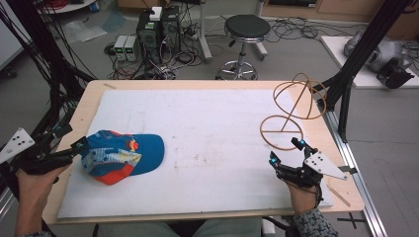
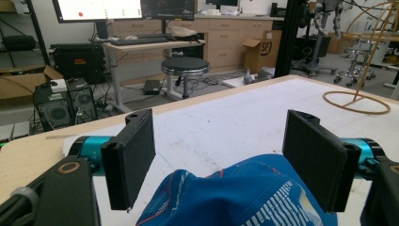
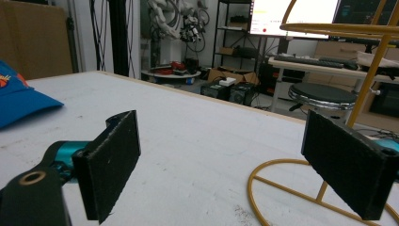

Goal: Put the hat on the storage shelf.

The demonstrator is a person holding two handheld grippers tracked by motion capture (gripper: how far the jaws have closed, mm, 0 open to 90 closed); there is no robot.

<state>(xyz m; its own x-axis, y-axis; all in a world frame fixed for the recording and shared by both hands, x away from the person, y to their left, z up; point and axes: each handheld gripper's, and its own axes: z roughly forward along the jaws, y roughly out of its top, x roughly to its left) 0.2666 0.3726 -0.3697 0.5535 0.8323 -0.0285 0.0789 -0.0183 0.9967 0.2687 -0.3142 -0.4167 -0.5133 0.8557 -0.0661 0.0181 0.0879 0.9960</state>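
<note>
- Nearest in the left gripper view: blue cap (image 2: pixel 244 193), crown rising between the two black jaws, cut off by the bottom edge; white lettering printed on the fabric, too small and skewed to read.
- Left gripper (image 1: pixel 79 146) held at the table's left edge, jaws set wide apart, one on each side of the cap's crown; contact with the fabric impossible to tell.
- Cap (image 1: pixel 121 155) lying on the white sheet (image 1: pixel 207 123) at the left side, blue with orange and pale patterned panels; a small badge on the front, unreadable from the high view.
- Right gripper (image 1: pixel 285 152) near the table's front right, jaws spread, clamped on nothing, just beside the base ring of the yellow wire stand (image 1: pixel 291 111).
- In the right gripper view, wire stand (image 3: pixel 301 188) partly behind the right-hand jaw, upper ring cut by the frame's top edge; cap's brim (image 3: pixel 21 103) clipped at the left edge.
- Cardboard box (image 2: pixel 261 49) beyond the table in the left gripper view, marked with letters that look like "SF".
- Monitor (image 2: pixel 96 9) showing pale content, text illegible.
- Black round stool (image 1: pixel 246 29) on the floor past the table's far edge.
</note>
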